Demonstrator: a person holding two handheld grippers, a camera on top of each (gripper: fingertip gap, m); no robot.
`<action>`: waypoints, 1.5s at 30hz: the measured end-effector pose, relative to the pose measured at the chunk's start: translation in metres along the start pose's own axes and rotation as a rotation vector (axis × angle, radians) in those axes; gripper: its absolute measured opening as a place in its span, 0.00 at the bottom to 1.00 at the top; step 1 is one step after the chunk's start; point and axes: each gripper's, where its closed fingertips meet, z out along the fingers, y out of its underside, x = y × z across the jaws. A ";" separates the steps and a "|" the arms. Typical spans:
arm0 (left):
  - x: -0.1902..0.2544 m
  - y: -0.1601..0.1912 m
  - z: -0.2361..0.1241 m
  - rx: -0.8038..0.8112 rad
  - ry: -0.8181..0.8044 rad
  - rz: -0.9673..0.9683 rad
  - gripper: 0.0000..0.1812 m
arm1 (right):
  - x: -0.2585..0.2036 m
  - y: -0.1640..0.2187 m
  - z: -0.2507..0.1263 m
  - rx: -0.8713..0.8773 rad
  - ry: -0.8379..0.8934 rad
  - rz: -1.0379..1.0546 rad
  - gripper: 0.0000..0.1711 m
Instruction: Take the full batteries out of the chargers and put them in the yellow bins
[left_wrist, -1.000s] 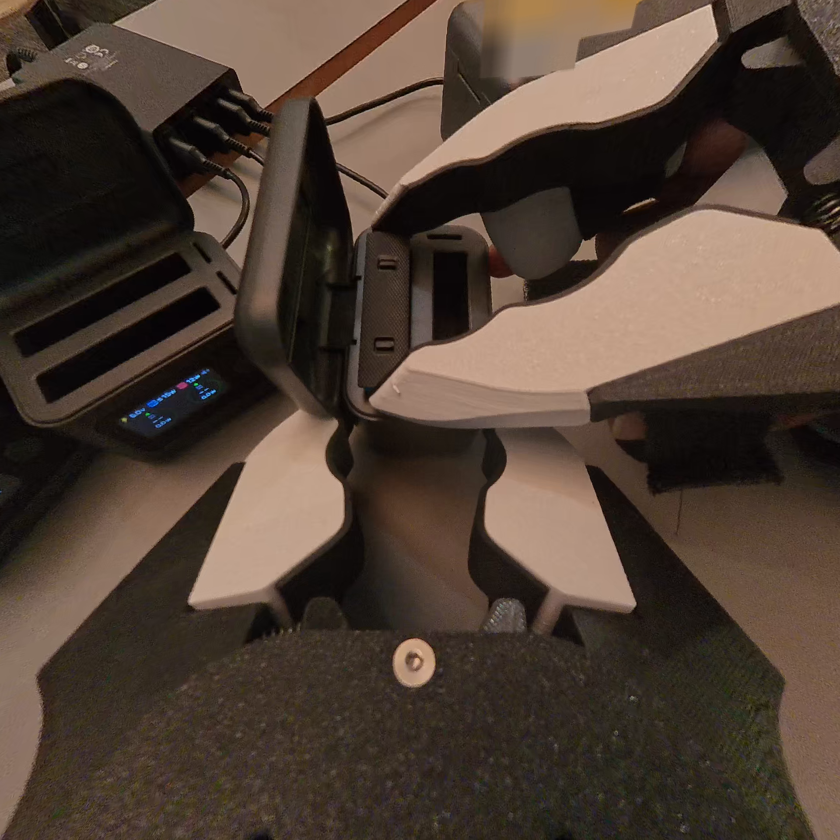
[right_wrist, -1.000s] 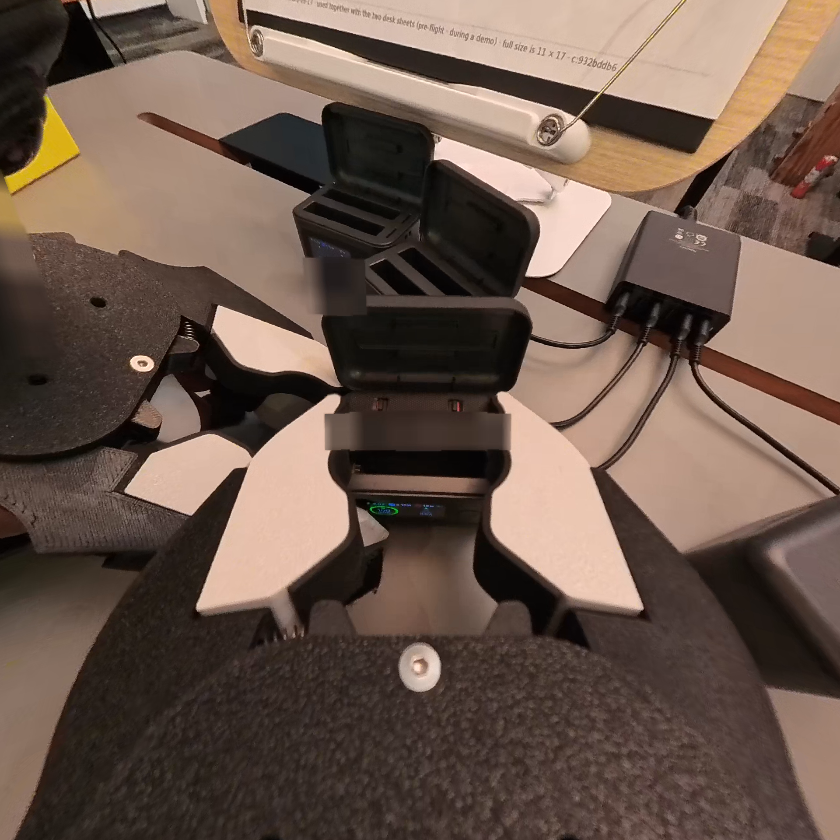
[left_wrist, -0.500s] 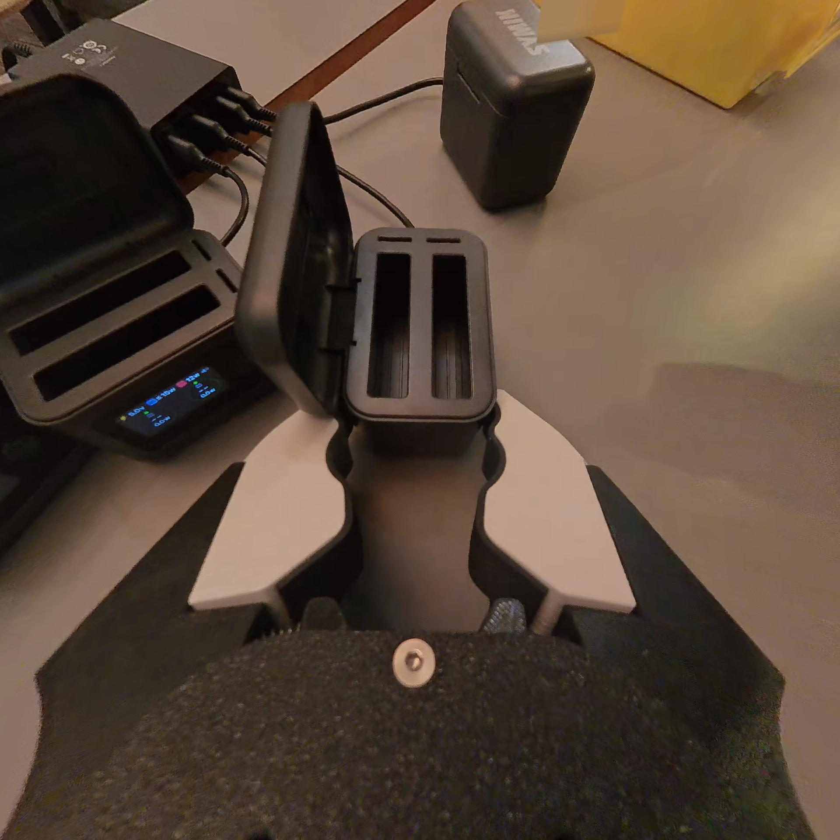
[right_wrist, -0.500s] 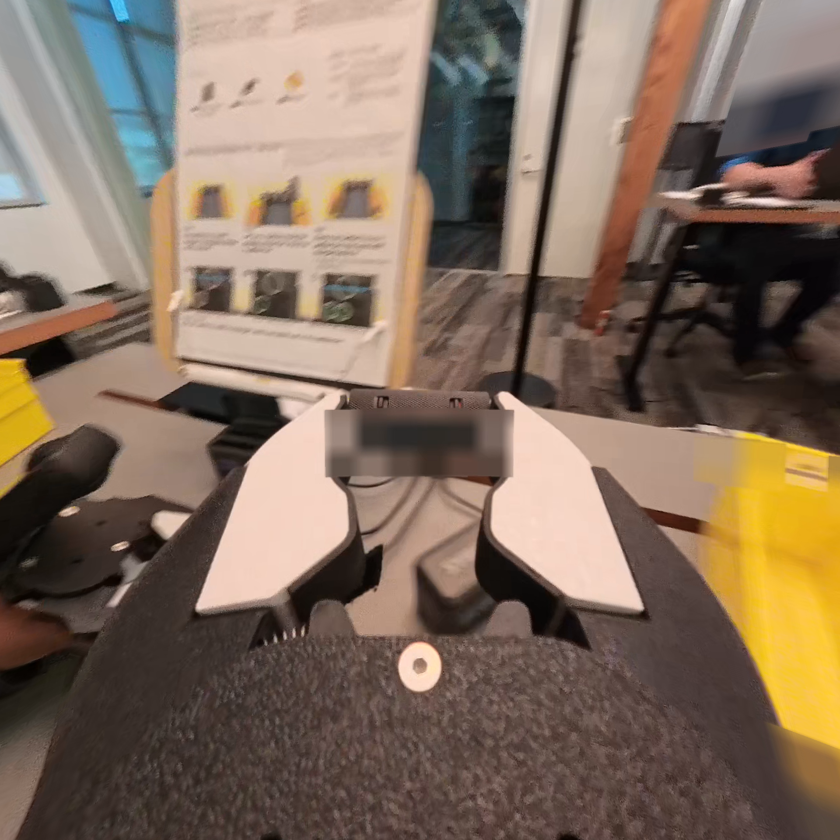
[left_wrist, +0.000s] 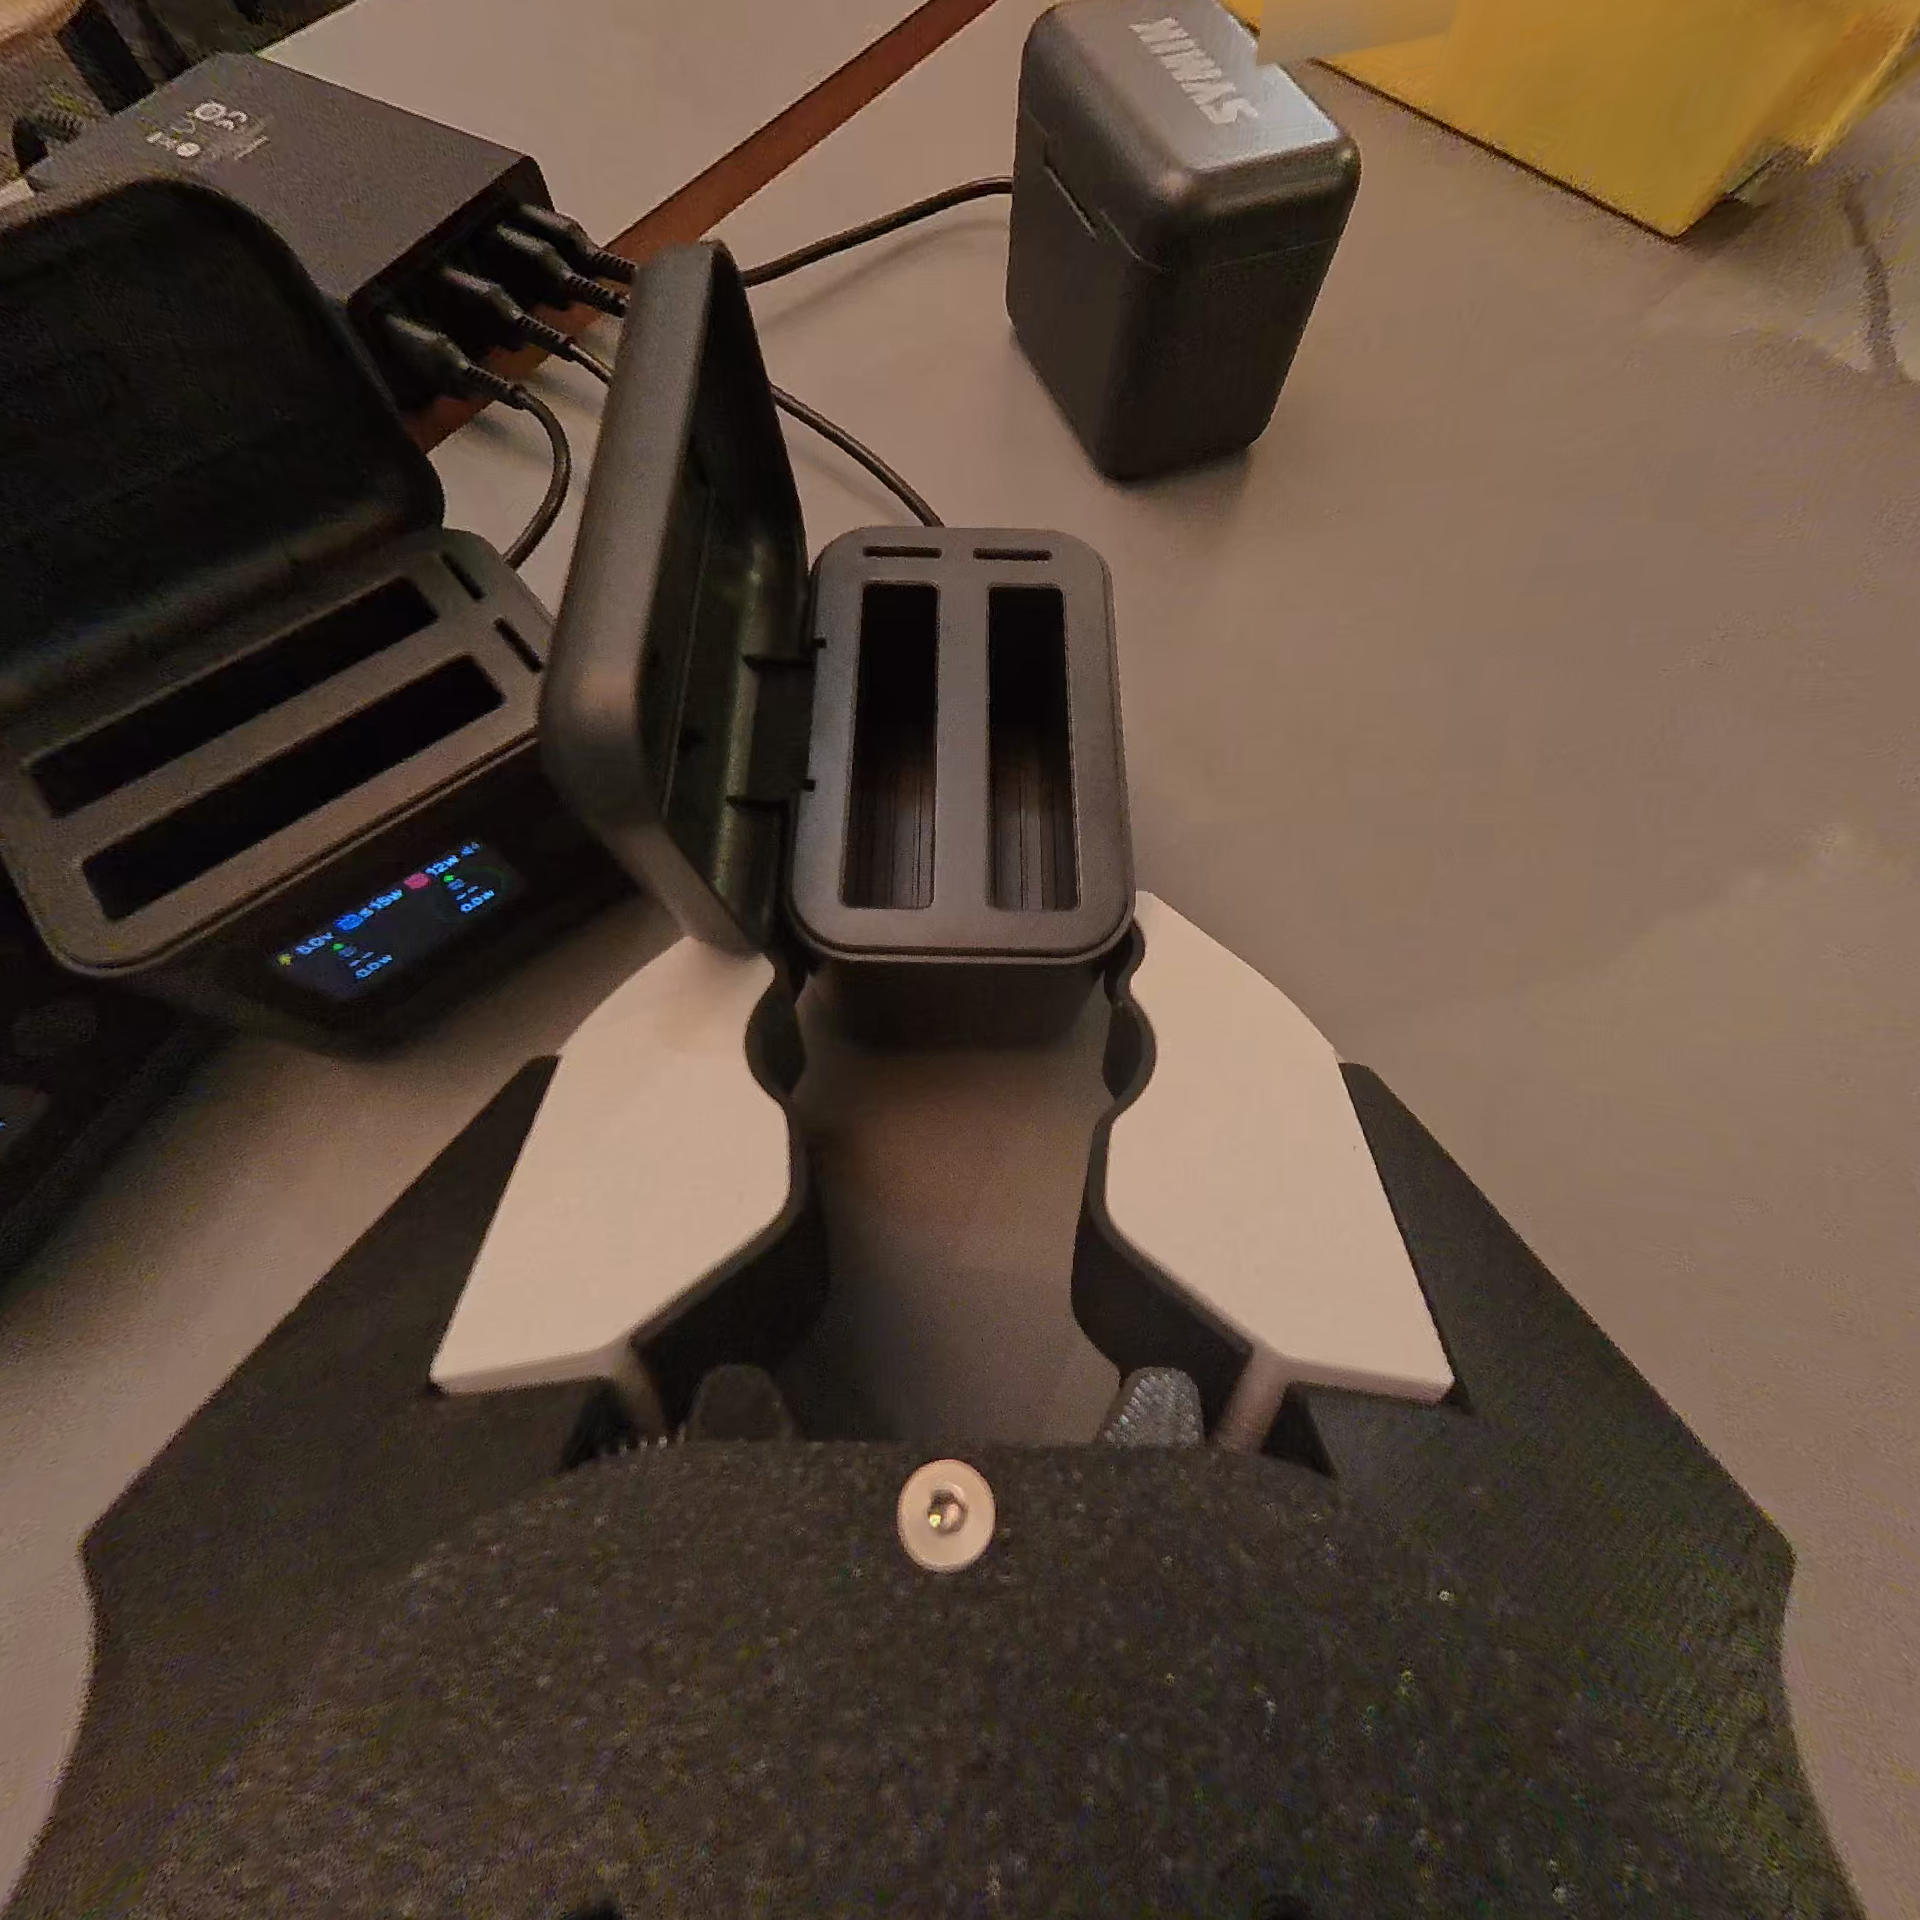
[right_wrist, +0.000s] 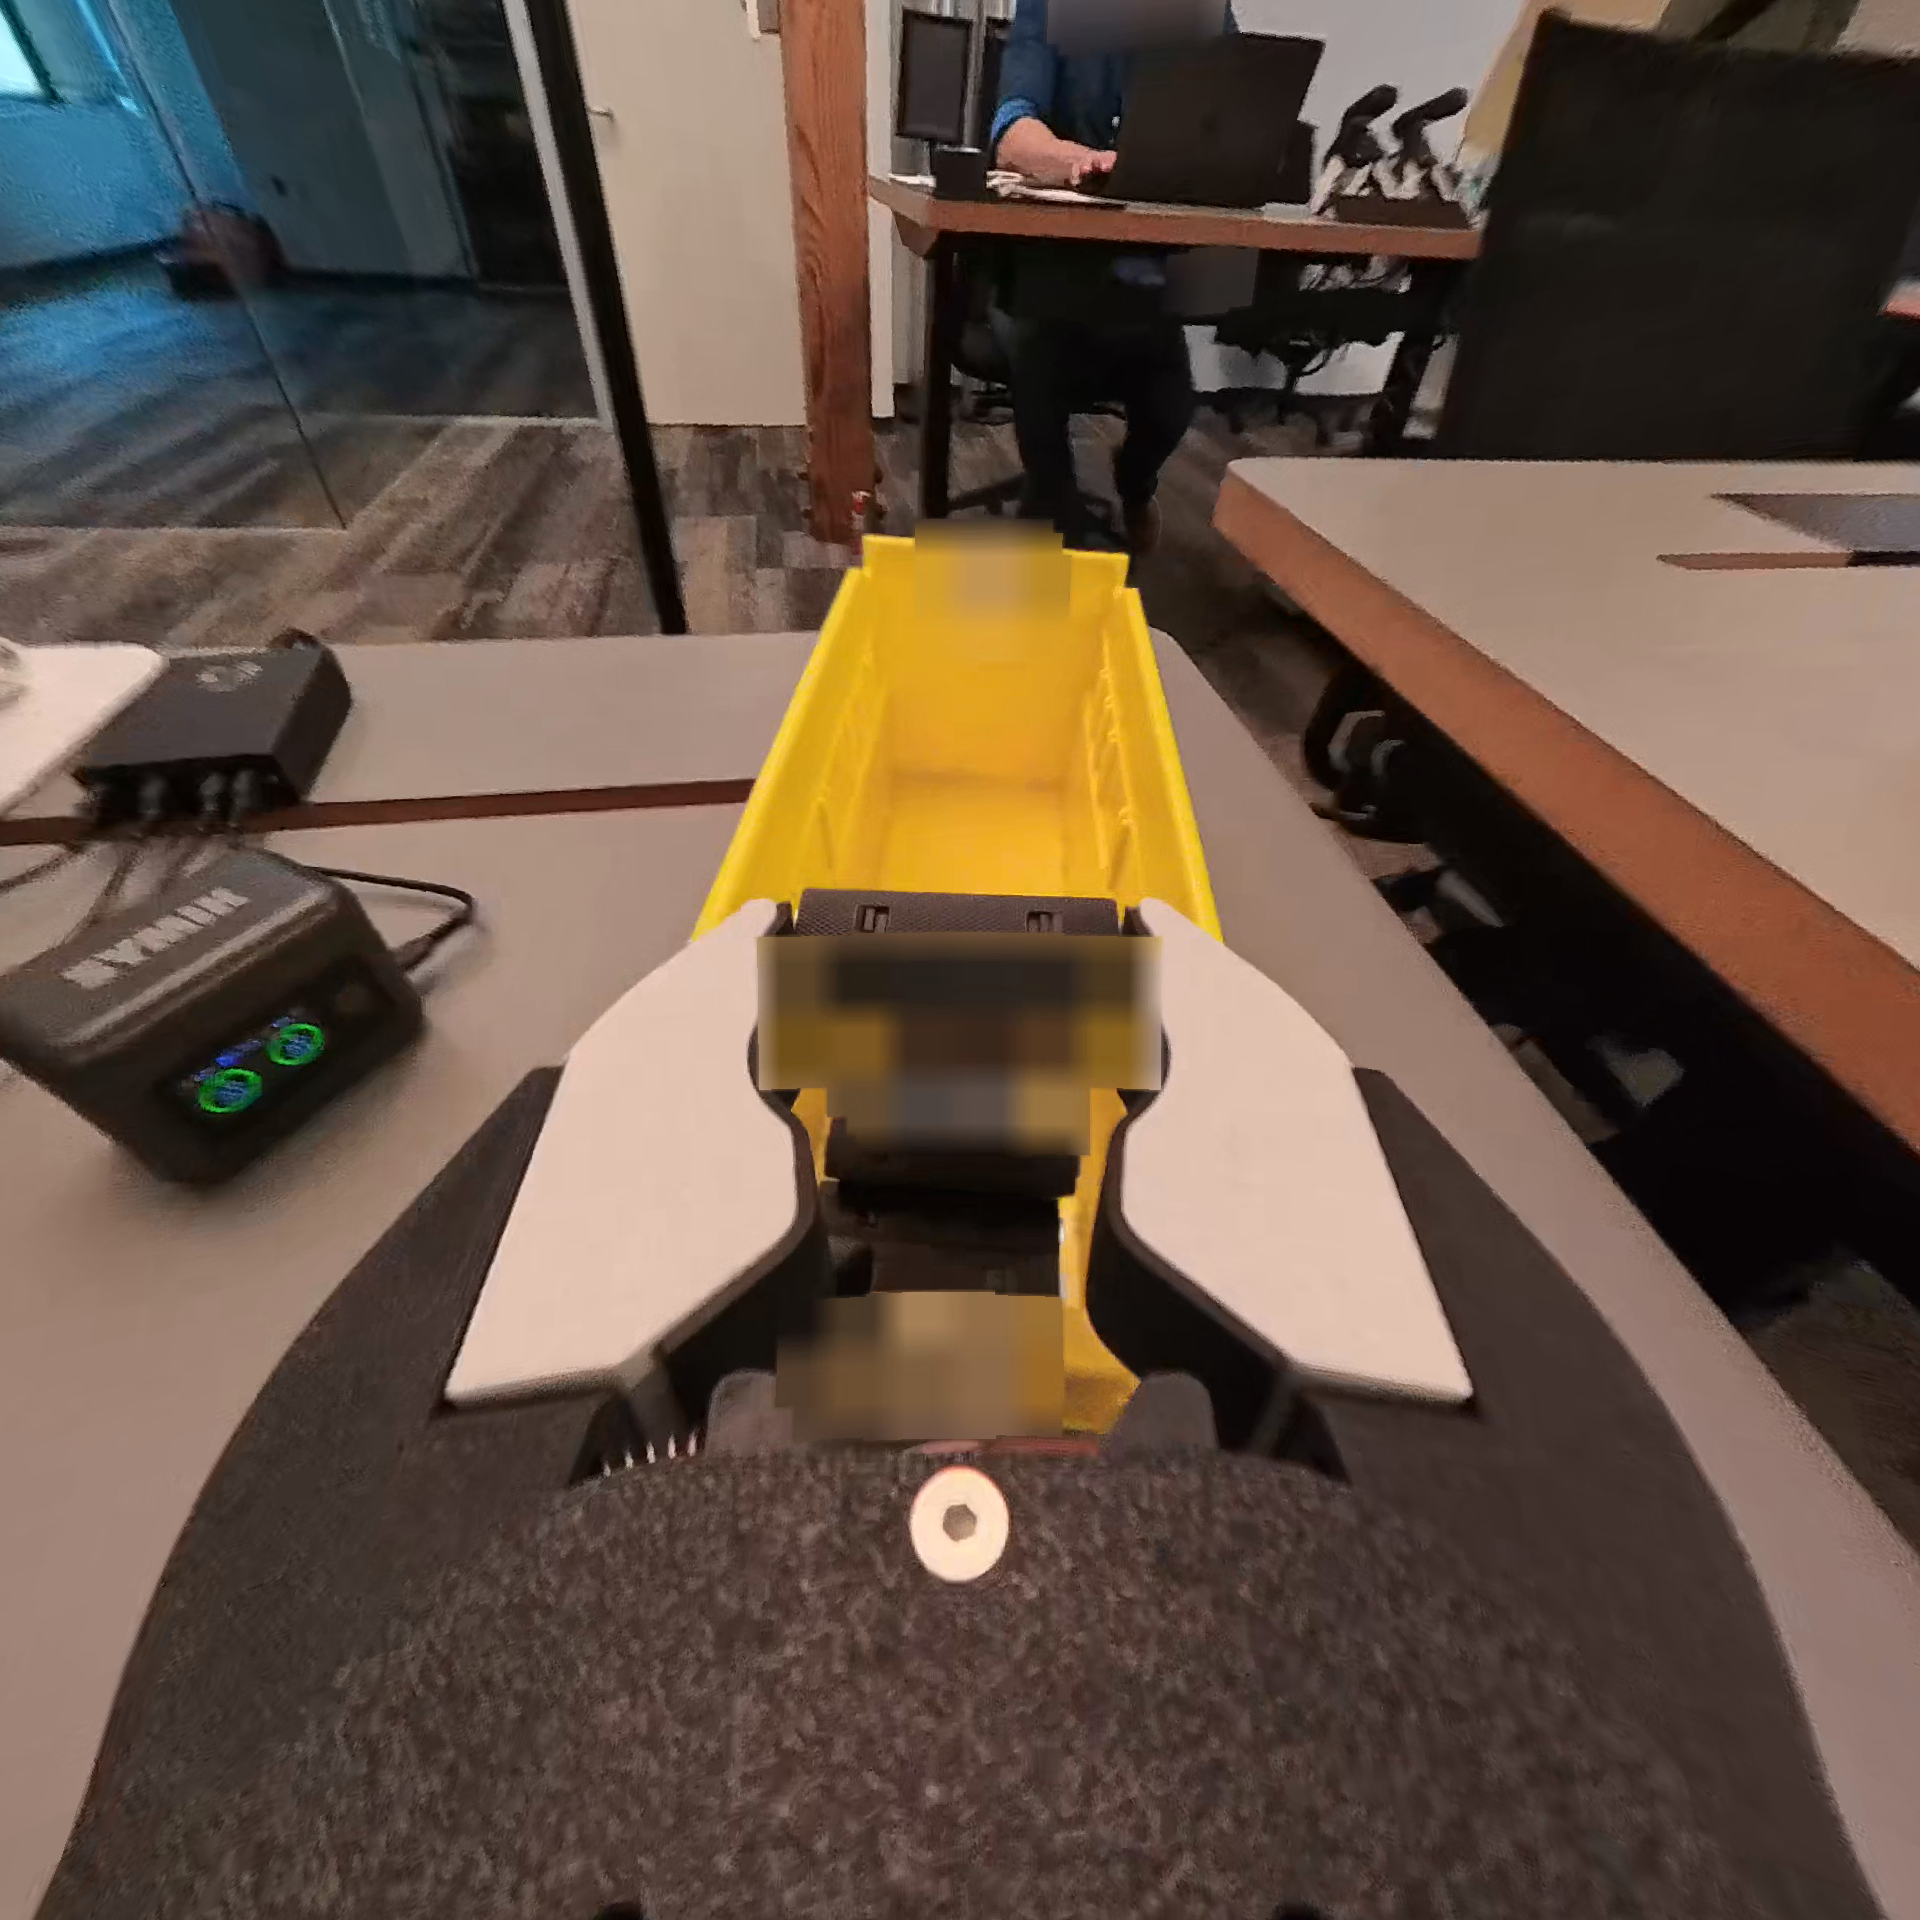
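Batteries are the task item: one black battery (right_wrist: 956, 920) is pinched between the white fingers (right_wrist: 665, 1122) of the right claw (right_wrist: 958, 925), held above the near end of the open yellow bin (right_wrist: 1143, 727); a mosaic patch covers most of its face. Largest in view is the grey table (left_wrist: 1507, 831), which carries everything else. On its right end the yellow bin stands lengthwise away from the right wrist camera, with dark items, partly masked, lying in its near part. In the left wrist view a large open charger (left_wrist: 281, 748) stands at left with its lid raised, two slots showing dark and a lit display on its front. At centre is a smaller open charger (left_wrist: 961, 748), lid swung up to its left, both slots showing dark; the left claw (left_wrist: 956, 987) closes on the near end of its body, fingertips against both sides. A closed charger (left_wrist: 1174, 239) stands farther back, apart from the others; in the right wrist view the same closed charger (right_wrist: 197, 997) shows two green rings lit on its front. A black power hub (left_wrist: 301, 177) sits at the rear left with cables (left_wrist: 540, 457) plugged into it.
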 end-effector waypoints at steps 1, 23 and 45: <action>0.000 0.000 0.000 0.000 0.000 0.000 0.31 | -0.001 0.004 0.001 -0.010 0.020 -0.028 0.34; 0.000 0.000 0.000 0.000 0.005 -0.003 0.31 | -0.001 0.052 0.004 -0.273 0.064 -0.054 0.35; 0.001 0.000 0.000 -0.003 0.014 -0.012 0.31 | -0.001 0.054 0.001 -0.305 0.051 -0.089 0.35</action>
